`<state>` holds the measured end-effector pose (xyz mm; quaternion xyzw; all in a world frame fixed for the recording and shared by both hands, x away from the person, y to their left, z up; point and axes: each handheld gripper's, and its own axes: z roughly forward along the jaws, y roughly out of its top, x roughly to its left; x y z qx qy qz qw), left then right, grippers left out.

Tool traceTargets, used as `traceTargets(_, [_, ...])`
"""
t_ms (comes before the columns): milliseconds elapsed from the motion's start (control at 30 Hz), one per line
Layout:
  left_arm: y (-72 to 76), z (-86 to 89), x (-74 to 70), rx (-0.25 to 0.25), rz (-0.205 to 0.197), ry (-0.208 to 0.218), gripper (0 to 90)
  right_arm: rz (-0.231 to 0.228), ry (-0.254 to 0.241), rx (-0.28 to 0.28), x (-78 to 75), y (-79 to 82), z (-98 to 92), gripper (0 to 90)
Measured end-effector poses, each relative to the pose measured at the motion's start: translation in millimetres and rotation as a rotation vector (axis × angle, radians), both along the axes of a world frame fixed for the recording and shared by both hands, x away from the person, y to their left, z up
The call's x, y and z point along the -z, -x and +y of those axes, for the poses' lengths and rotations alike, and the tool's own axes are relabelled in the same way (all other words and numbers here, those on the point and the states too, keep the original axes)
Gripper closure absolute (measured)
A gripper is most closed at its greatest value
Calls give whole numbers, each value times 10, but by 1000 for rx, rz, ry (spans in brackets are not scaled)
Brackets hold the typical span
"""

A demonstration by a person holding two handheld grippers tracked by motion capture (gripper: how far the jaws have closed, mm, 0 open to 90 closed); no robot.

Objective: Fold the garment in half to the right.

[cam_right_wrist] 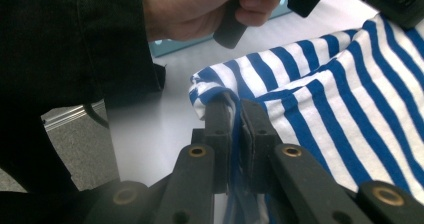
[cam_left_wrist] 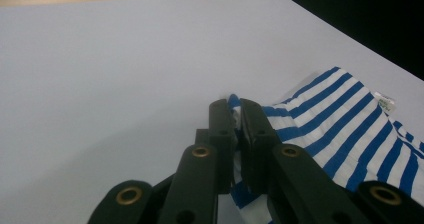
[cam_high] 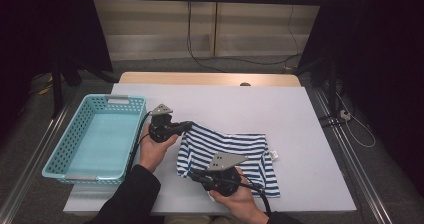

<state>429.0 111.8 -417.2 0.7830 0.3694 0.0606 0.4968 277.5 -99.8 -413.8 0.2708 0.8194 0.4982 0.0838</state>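
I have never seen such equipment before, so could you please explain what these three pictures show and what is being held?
A person sits at a white table and holds a hand-held gripper in each hand. The high view looks down from above. The other two views come from small cameras riding on each gripper, looking along its black jaws. On the table lie a blue-and-white striped cloth and an empty turquoise basket. The left gripper is shut on one corner of the cloth, and the right gripper is shut on another corner.

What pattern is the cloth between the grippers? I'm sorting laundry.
Blue and white striped cloth; clearest in the right gripper view.
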Motion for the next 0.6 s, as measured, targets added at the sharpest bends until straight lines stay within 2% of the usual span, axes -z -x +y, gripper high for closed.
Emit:
traceTargets(67, [-6, 12, 1, -6, 1, 4, 857, -3, -6, 2, -18, -14, 13, 835])
traceTargets(100, [-2, 15, -6, -15, 9, 20, 856, 10, -27, 2, -22, -13, 24, 835])
traceTargets(133, [-9, 24, -13, -7, 2, 11, 856, 3, -14, 2, -23, -21, 23, 835])
traceTargets(200, [-12, 22, -33, -21, 2, 25, 856, 3, -24, 3, -34, -24, 39, 835])
traceTargets(233, [-18, 34, -49, -13, 0, 7, 856, -5, -19, 0, -43, -33, 40, 836])
traceTargets(267, [-24, 31, -57, -25, -5, 20, 857, -7, -22, 1, -58, -37, 46, 835])
traceTargets(300, [-36, 43, -67, -24, -9, 9, 856, -13, -26, -1, -71, -47, 51, 836])
traceTargets(400, [-72, 28, -83, -33, 11, 33, 857, -17, -38, 4, -110, -73, 63, 836])
traceTargets(500, [-94, 12, -113, -26, 32, 18, 856, -8, -56, 5, -136, -99, 64, 835])
traceTargets(533, [-116, 21, -150, -24, 42, 42, 857, -5, -59, 7, -145, -100, 69, 835])
traceTargets(567, [-129, 22, -176, -28, 37, 48, 857, -11, -59, 7, -150, -106, 70, 835])
traceTargets(600, [-129, 17, -197, -28, 31, 35, 856, -10, -64, 8, -159, -112, 72, 835])
